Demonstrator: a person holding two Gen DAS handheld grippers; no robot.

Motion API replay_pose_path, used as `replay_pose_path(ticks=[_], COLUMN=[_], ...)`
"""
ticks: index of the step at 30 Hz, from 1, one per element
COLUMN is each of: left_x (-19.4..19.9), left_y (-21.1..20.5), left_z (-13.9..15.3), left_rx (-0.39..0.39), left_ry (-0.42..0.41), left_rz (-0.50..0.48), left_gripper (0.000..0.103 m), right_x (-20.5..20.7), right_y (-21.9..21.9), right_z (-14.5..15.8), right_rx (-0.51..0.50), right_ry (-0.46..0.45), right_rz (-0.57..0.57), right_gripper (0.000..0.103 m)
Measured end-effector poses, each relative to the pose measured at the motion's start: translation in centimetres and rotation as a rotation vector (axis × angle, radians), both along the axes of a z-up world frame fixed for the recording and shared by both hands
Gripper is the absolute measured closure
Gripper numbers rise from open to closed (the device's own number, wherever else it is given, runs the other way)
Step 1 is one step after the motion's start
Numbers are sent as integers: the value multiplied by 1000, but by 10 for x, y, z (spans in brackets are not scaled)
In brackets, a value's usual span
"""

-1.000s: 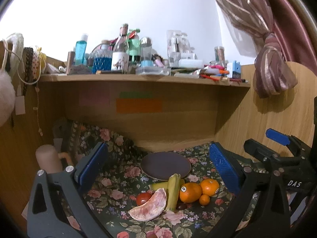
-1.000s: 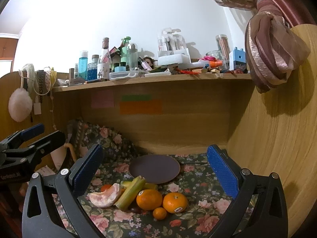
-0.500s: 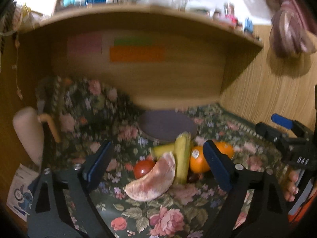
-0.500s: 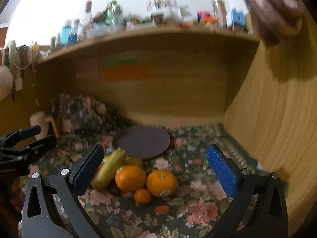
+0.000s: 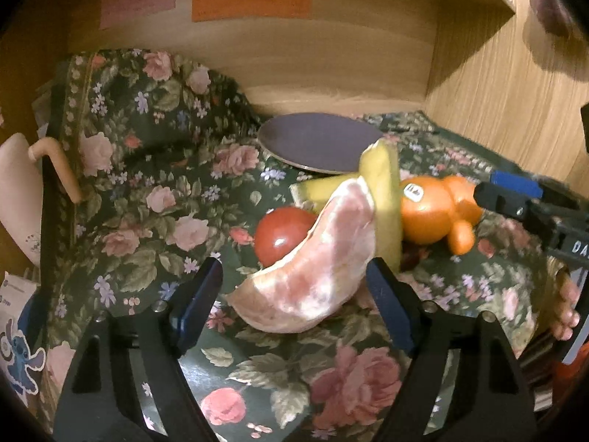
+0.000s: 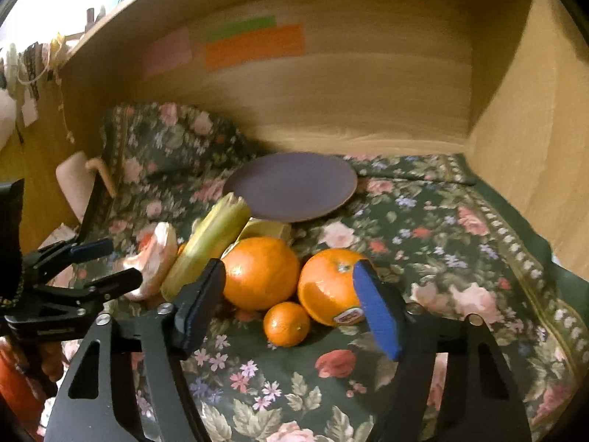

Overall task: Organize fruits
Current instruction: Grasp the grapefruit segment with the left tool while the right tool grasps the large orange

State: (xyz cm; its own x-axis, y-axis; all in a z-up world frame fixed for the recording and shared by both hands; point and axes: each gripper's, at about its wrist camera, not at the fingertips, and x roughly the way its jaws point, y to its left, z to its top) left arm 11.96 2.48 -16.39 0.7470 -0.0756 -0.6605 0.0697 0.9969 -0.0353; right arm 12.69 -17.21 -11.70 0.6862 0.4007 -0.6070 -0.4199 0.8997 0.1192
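Left wrist: pomelo wedge (image 5: 316,272) between spread jaws, long axis slanting up-right; right jaws spread.

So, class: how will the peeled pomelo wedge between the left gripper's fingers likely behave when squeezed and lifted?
The pomelo wedge shows bare, moist-looking flesh, so it is probably soft and may bruise or tear under a firm squeeze. Its curved, tapering shape could let it slip or pivot in the open left gripper. It leans against the banana, which may shift when it lifts.
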Motion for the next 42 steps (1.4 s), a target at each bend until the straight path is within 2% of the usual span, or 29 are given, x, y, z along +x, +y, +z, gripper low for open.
replay_pose_path(ticks=[6, 17, 19, 21, 22, 24, 26, 30, 35, 40, 42], left_x=[11, 30, 30, 30, 29, 27, 26, 26, 26, 28, 27], left_y=[2, 7, 10, 13, 14, 12, 12, 16, 7, 6, 5], left_z=[-5, -13, -14, -15, -16, -18, -20, -18, -20, -22, -21], left_rx=[24, -53, -83, -136, -150, -106, -82, -95, -33, -14, -19], left_ry=[9, 79, 95, 122, 136, 148, 155, 173, 171, 169, 175], left_rz=[-12, -88, -99, -125, -130, -102, -79, -65, -69, -56, -59], left_gripper=[1, 0, 6, 23, 28, 44, 50, 52, 52, 52, 58], right_x=[11, 25, 26, 26, 27, 27, 28, 33, 41, 46, 48], right_y=[15, -11, -17, -19, -20, -21, -22, -25, -27, -24, -25], right_z=[-1, -9, -13, -17, -19, -22, -24, -25, -29, -33, -34], right_rx=[-26, -63, -65, -70, -70, -74, -76, -63, -20, -14, -5], right_ry=[1, 55, 77, 97, 107, 119, 123, 130, 159, 174, 183], right_rz=[27, -87, -96, -95, -93, -91, -89, -85, -57, -34, -25], right_gripper=[36, 36, 35, 36, 36, 36, 35, 35, 35, 36, 36])
